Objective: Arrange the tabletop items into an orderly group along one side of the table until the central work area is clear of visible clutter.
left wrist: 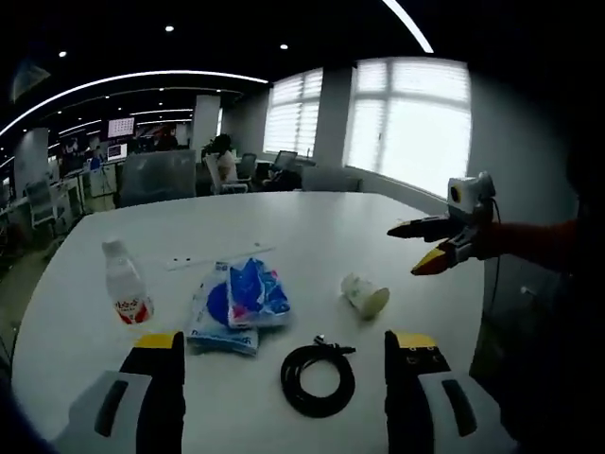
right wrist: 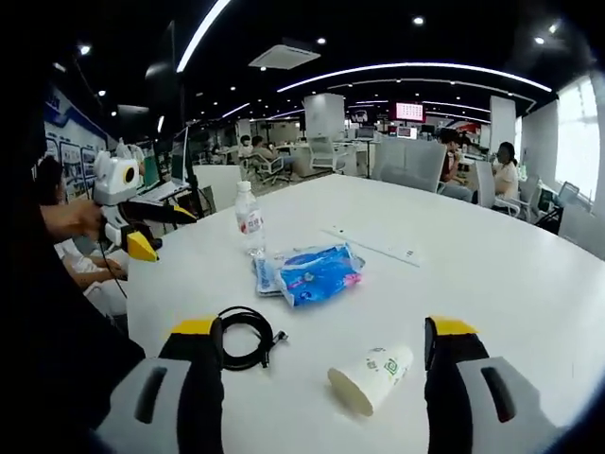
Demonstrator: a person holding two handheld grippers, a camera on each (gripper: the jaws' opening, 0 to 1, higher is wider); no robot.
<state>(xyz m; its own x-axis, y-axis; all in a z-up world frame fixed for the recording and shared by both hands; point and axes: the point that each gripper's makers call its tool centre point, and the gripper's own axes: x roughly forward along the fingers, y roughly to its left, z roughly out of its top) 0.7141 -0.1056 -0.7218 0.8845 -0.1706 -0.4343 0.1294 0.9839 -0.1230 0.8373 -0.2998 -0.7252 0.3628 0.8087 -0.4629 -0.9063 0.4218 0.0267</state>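
On the table (left wrist: 312, 222): 1 bottle (left wrist: 124, 282), 2 blue packs (left wrist: 236, 303), 1 tipped cup (left wrist: 365, 295), 1 coiled cable (left wrist: 319, 375), all mid-table. Left gripper (left wrist: 284, 364) and right gripper (right wrist: 321, 350) both gape wide, empty. Office chairs (right wrist: 406, 161) beyond the far edge.

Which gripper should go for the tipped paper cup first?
Probably the right gripper: the paper cup lies on its side directly between its open jaws. The left gripper frames the black cable instead, with the cup farther ahead.
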